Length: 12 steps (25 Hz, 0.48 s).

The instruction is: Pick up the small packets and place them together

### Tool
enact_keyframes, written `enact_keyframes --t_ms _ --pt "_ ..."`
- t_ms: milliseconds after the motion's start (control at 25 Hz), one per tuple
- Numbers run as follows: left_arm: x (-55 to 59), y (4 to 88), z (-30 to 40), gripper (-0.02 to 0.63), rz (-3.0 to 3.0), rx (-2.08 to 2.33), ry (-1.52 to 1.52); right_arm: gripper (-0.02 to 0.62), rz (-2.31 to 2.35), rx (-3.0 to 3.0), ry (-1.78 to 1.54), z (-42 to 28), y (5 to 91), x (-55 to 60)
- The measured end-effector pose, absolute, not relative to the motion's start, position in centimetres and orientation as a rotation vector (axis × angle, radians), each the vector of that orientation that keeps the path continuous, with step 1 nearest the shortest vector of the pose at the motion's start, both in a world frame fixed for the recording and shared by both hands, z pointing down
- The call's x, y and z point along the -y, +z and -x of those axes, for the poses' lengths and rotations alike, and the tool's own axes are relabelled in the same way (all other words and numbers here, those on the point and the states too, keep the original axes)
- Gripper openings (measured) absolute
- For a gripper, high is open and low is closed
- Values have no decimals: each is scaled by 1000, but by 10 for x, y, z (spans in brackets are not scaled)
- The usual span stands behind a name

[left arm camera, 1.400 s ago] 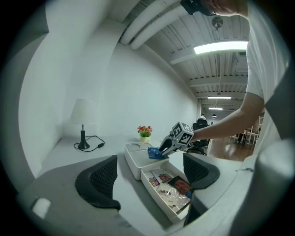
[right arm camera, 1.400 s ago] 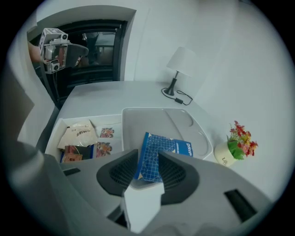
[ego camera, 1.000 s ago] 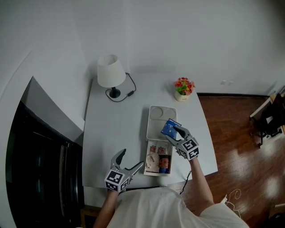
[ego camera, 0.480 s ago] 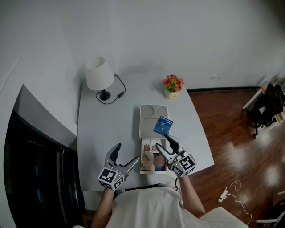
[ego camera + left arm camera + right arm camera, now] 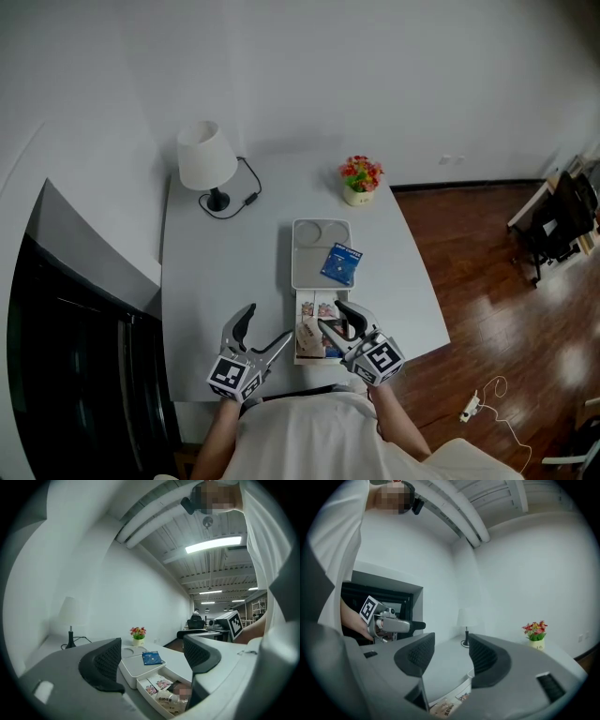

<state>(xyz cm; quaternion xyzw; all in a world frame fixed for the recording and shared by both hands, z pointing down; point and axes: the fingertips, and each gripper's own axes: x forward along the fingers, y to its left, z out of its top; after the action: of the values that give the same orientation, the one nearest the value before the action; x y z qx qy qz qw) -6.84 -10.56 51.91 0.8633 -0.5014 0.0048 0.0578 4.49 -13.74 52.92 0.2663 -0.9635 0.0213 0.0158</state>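
A blue packet [image 5: 340, 263] lies flat on the white tray [image 5: 314, 246] in the middle of the table. Just nearer to me, an open white box [image 5: 298, 330] holds several small printed packets [image 5: 315, 329]. My right gripper [image 5: 332, 315] hovers over that box, open and empty; its jaws have just been closing a little. My left gripper [image 5: 268, 324] stays left of the box at the table's near edge, open and empty, its jaws also narrowing. In the left gripper view the blue packet [image 5: 151, 657] and the box packets [image 5: 161, 691] show beyond the jaws.
A white lamp [image 5: 206, 159] with its black cord stands at the back left of the table. A small pot of flowers [image 5: 361, 178] is at the back right. Wooden floor [image 5: 506, 281] lies to the right, a dark cabinet [image 5: 75, 337] to the left.
A second ago my right gripper held the blue packet over the tray. The packet now rests on the tray, and the gripper has drawn back toward me over the box.
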Motion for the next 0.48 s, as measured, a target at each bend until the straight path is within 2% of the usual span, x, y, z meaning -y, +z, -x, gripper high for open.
enact_keyframes --t_ms 480 --pt "103 531 68 374 -2574 1506 19 227 -794 2936 81 -56 546 133"
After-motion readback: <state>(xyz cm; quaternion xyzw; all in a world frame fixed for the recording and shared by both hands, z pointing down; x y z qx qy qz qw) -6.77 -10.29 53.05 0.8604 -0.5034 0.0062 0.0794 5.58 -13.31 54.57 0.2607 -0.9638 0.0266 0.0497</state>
